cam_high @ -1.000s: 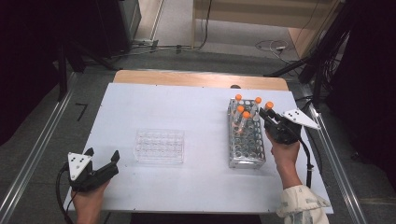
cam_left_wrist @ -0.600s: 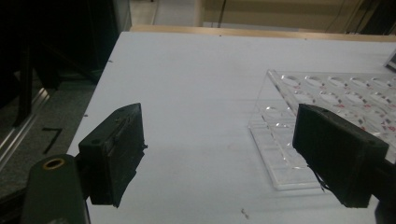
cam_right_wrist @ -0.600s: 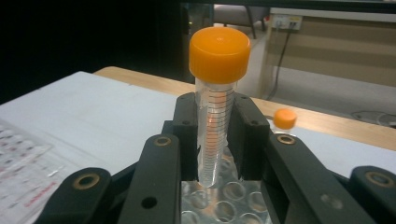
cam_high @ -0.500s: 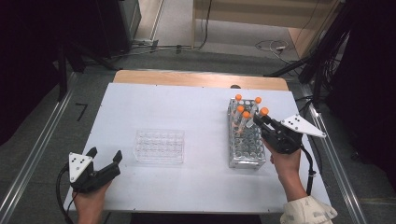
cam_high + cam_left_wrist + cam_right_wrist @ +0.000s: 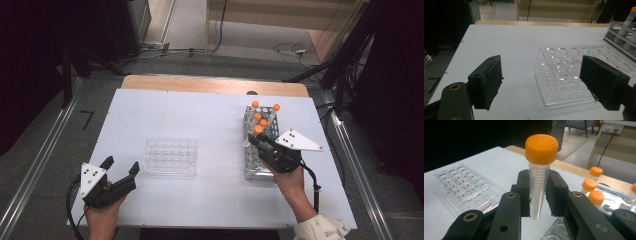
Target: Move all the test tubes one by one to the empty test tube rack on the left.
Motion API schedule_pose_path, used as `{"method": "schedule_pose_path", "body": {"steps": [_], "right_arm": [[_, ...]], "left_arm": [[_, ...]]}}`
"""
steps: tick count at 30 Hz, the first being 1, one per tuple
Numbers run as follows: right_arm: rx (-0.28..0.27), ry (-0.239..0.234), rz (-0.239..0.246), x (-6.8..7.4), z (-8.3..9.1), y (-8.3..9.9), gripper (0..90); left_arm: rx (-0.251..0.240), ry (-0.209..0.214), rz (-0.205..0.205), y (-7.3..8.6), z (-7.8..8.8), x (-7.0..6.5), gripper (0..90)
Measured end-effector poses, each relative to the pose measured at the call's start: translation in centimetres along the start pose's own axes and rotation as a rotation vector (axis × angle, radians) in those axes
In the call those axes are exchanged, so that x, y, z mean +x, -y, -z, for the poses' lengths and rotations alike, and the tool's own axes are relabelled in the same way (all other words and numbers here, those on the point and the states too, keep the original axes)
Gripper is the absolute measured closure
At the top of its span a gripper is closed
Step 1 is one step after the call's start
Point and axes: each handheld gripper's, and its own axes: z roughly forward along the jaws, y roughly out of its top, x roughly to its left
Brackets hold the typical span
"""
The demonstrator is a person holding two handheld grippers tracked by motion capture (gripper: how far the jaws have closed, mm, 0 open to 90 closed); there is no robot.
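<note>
Right gripper (image 5: pixel 539 192) holds tube (image 5: pixel 539 182) above rack's (image 5: pixel 250 165) left edge.

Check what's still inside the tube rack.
Four orange-capped tubes stand upright in the far end of the rack; its near holes look empty. The right hand-held gripper, shut on a fifth tube, covers part of the rack's middle.

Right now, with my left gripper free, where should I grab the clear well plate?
Grip the well plate across its short width, on the two long side walls, coming straight down. It lies flat and low, so only its walls offer purchase. The left gripper stands open beside it.
</note>
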Motion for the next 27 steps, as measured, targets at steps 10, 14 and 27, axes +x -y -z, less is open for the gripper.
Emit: {"method": "schedule_pose_path", "body": {"steps": [10, 14, 27], "right_arm": [[0.031, -0.06, 0.015, 1.9, -1.4, 0.4, 71.8], [0.038, -0.082, 0.029, 2.7, -2.0, 0.6, 71.8], [0.067, -0.128, 0.056, 4.5, -3.3, 1.2, 71.8]], "left_arm": [[-0.002, 0.075, -0.033, -0.6, -0.3, -1.6, 21.6], [-0.002, 0.089, -0.042, -0.7, -0.6, -2.2, 21.6], [-0.01, 0.139, -0.063, -1.1, -1.2, -3.4, 24.6]]}}
